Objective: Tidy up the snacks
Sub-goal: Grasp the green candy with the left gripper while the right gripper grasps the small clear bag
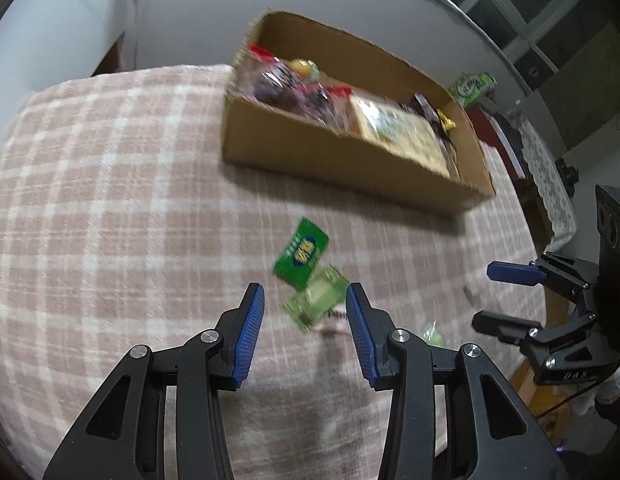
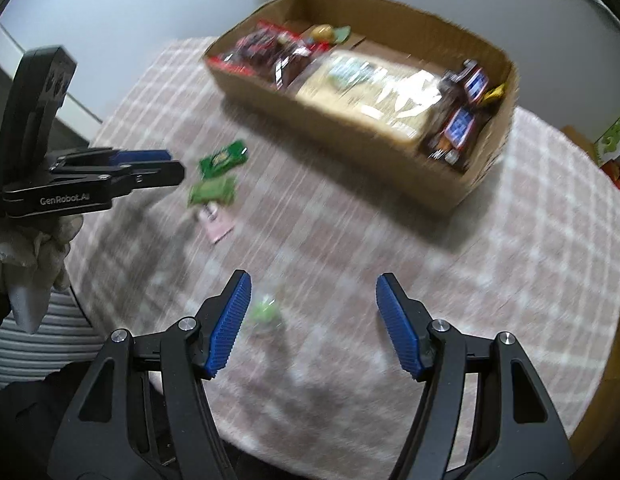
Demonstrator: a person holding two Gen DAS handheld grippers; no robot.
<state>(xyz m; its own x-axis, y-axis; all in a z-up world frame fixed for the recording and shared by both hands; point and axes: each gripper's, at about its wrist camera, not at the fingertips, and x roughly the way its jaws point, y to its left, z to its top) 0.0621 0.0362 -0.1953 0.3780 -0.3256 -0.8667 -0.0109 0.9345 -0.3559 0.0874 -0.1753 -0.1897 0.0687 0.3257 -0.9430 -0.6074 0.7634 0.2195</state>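
Observation:
A cardboard box with several snack packs stands at the far side of the table. A dark green packet, a light green packet and a pink packet lie loose on the checked cloth. My left gripper is open and empty, its fingertips either side of the light green packet, above it. My right gripper is open and empty, with a small green candy by its left finger.
The pink checked cloth covers a round table whose edge curves at the right. A green carton stands beyond the table. Each gripper shows in the other's view: the right, the left.

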